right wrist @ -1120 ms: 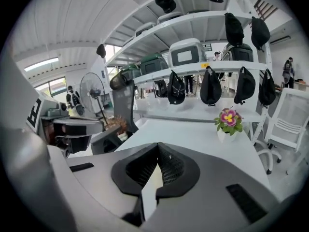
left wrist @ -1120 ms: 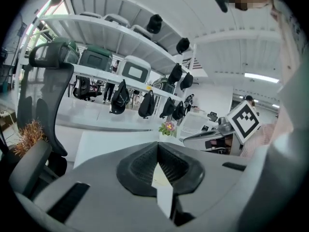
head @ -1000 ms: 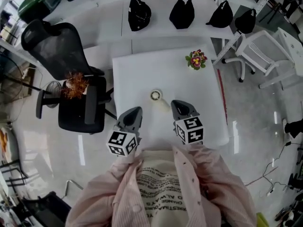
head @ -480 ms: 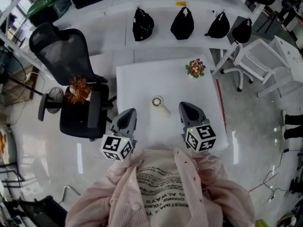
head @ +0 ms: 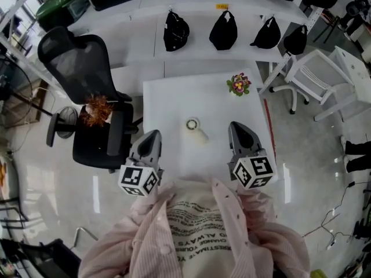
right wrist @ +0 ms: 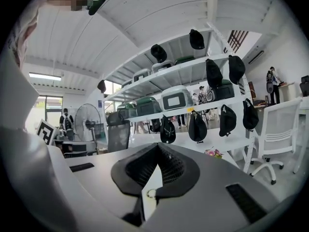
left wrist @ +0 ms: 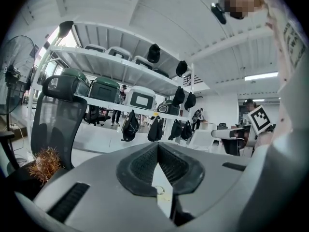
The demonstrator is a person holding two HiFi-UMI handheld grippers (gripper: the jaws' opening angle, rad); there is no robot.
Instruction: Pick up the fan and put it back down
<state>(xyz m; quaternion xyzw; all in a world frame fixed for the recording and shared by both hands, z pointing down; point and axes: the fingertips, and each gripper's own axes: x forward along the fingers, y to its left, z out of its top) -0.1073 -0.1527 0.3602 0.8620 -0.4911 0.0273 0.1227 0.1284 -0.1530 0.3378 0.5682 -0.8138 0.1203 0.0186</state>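
A small white fan with a round head lies on the white table, its handle pointing toward me. Neither gripper touches it. My left gripper hovers near the table's front left corner, to the left of the fan. My right gripper hovers to the fan's right, about as far away. In the left gripper view the jaws meet at their tips with nothing held. In the right gripper view the jaws are also shut and empty. Both point nearly level toward the shelves.
A pot of flowers stands at the table's far right corner. A black office chair with a dried brown plant on its seat stands left of the table. Black caps hang on the shelf behind, and a white chair stands at right.
Both grippers have risen and drawn back toward me, spreading further apart from each other. The fan has stayed where it lay on the table.
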